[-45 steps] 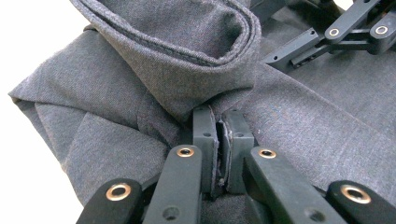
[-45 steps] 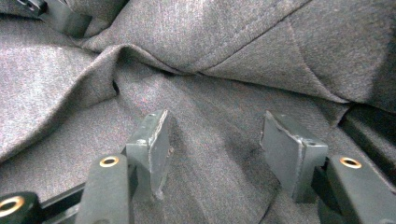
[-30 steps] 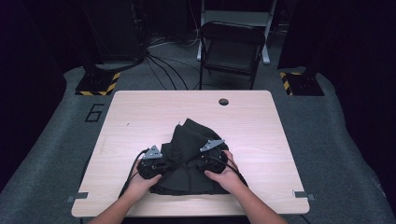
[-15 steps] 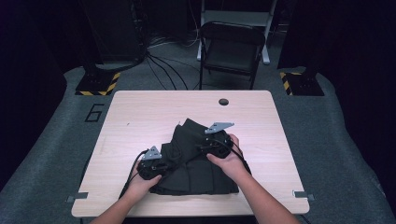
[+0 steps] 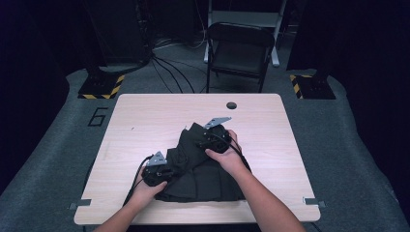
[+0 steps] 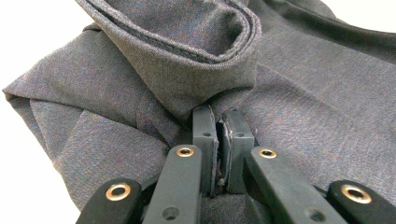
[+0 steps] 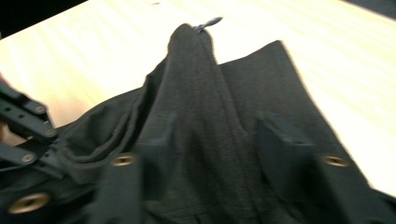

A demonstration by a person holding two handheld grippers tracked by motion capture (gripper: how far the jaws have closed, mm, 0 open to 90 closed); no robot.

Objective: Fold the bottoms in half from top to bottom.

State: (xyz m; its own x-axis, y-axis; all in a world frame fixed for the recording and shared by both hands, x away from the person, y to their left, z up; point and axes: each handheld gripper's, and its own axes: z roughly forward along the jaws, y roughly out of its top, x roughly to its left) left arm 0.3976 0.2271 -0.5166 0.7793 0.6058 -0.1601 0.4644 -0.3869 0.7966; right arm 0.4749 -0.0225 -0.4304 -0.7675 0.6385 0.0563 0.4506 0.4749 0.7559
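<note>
A dark grey garment [image 5: 205, 180] lies crumpled on the wooden table [image 5: 145, 121], near its front edge. My left gripper [image 5: 164, 169] sits at the garment's left side. In the left gripper view it [image 6: 217, 116] is shut on a fold of the cloth [image 6: 303, 93], just below a rolled hem. My right gripper [image 5: 203, 140] is over the garment's far part. Its jaws [image 7: 217, 140] stand wide apart and open, with a raised ridge of cloth [image 7: 201, 93] between them; this view is blurred. The left gripper [image 7: 23, 126] shows at that view's left edge.
Bare tabletop surrounds the garment at the left, right and far side. A round cable hole [image 5: 231, 105] sits near the table's far edge. A folding chair [image 5: 240, 46] stands behind the table, with cables and two stand bases on the floor.
My right gripper has moved away from the person, from the garment's near right part to its far part. The left gripper has stayed in place on the cloth.
</note>
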